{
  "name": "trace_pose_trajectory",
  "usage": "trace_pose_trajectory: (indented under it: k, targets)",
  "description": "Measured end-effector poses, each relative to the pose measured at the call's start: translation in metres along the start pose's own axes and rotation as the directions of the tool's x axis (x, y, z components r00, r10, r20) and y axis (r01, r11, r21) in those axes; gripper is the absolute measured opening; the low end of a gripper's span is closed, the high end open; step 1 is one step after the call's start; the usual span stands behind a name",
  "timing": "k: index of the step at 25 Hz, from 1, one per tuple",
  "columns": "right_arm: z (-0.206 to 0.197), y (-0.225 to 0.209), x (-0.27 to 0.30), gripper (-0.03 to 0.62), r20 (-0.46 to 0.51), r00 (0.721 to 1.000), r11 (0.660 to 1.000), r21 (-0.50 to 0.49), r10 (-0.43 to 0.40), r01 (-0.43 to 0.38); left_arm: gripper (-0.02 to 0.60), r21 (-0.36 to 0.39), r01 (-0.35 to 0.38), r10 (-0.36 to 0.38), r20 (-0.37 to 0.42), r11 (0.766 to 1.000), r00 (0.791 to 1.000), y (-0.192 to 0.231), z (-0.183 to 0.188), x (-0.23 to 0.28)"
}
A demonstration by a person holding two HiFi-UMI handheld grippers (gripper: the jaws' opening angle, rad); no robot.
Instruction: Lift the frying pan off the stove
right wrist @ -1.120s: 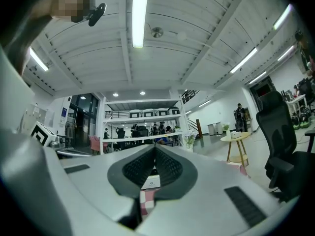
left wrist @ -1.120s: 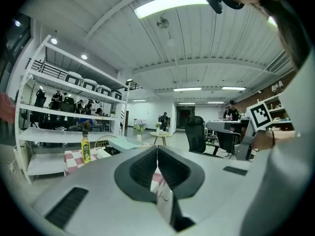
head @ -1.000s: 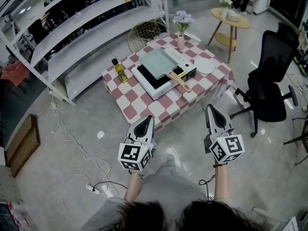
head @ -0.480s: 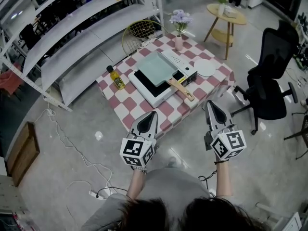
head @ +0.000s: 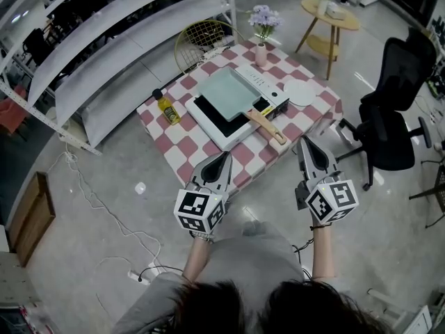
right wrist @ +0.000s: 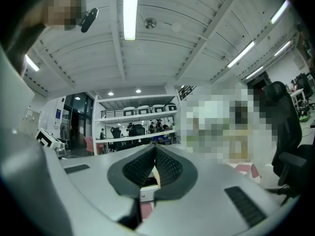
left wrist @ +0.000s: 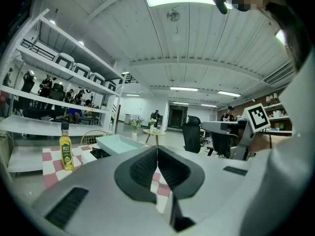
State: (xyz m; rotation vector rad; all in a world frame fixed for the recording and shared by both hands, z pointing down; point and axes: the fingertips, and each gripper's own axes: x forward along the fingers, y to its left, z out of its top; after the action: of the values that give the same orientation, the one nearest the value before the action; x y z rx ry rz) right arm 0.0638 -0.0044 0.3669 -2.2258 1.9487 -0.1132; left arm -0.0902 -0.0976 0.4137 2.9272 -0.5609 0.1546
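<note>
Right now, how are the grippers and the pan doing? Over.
Left gripper and right gripper shut, empty, short of the pan. Frying pan sits on the stove, untouched. Handle faces us, nothing on it.

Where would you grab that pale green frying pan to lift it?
Probably by its wooden handle, coming from the near side: it juts past the stove toward the right gripper, while the frying pan body is wide and flat.
</note>
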Motion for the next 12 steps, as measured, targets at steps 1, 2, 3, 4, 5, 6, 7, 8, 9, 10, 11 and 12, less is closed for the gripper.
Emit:
trace_pose_trajectory:
  k: [1, 2, 3, 4, 5, 6, 7, 8, 9, 10, 11, 12]
  targets:
    - [-0.001, -0.001, 0.003, 0.023, -0.003, 1.0, 1.0, 0.002, 0.001, -0.001, 0.028, -0.002, -0.001, 0.001, -0.003, 1.0, 1.0, 0.001, 0.0, 0.001]
    - [-0.002, -0.002, 0.005, 0.023, -0.007, 1.0, 1.0, 0.005, 0.001, -0.001, 0.028, -0.004, -0.001, 0.001, -0.005, 1.0, 1.0, 0.002, 0.0, 0.003]
    - [-0.003, -0.003, 0.007, 0.023, -0.011, 1.0, 1.0, 0.008, 0.001, -0.001, 0.028, -0.007, -0.001, 0.001, -0.009, 1.0, 1.0, 0.003, -0.001, 0.005]
    - [-0.004, -0.004, 0.009, 0.023, -0.015, 1.0, 1.0, 0.011, 0.002, -0.002, 0.028, -0.01, -0.001, 0.001, -0.013, 1.0, 1.0, 0.004, -0.001, 0.006]
    - [-0.004, -0.006, 0.011, 0.023, -0.019, 1.0, 1.0, 0.014, 0.002, -0.002, 0.028, -0.014, -0.002, 0.002, -0.018, 1.0, 1.0, 0.004, -0.002, 0.008]
    - [-0.005, -0.007, 0.013, 0.023, -0.022, 1.0, 1.0, 0.018, 0.003, -0.003, 0.028, -0.018, -0.004, 0.003, -0.024, 1.0, 1.0, 0.005, -0.003, 0.01]
    - [-0.005, -0.01, 0.014, 0.023, -0.024, 1.0, 1.0, 0.023, 0.003, -0.003, 0.028, -0.021, -0.006, 0.005, -0.03, 1.0, 1.0, 0.007, -0.004, 0.011]
    - [-0.006, -0.013, 0.017, 0.023, -0.026, 1.0, 1.0, 0.028, 0.003, -0.002, 0.028, -0.024, -0.009, 0.008, -0.035, 1.0, 0.999, 0.009, -0.005, 0.013]
    - [-0.007, -0.017, 0.019, 0.023, -0.027, 1.0, 0.999, 0.032, 0.002, -0.001, 0.028, -0.025, -0.012, 0.011, -0.039, 1.0, 0.999, 0.011, -0.005, 0.016]
    - [-0.007, -0.022, 0.023, 0.023, -0.03, 1.0, 0.999, 0.037, 0.002, -0.001, 0.028, -0.027, -0.015, 0.013, -0.042, 1.0, 0.999, 0.013, -0.005, 0.019]
    - [-0.008, -0.026, 0.028, 0.023, -0.033, 0.999, 0.999, 0.044, 0.005, -0.004, 0.028, -0.031, -0.019, 0.018, -0.047, 0.999, 0.999, 0.015, -0.006, 0.023]
    - [-0.009, -0.03, 0.033, 0.023, -0.039, 0.999, 0.999, 0.052, 0.011, -0.009, 0.028, -0.036, -0.026, 0.024, -0.052, 0.999, 0.998, 0.016, -0.006, 0.026]
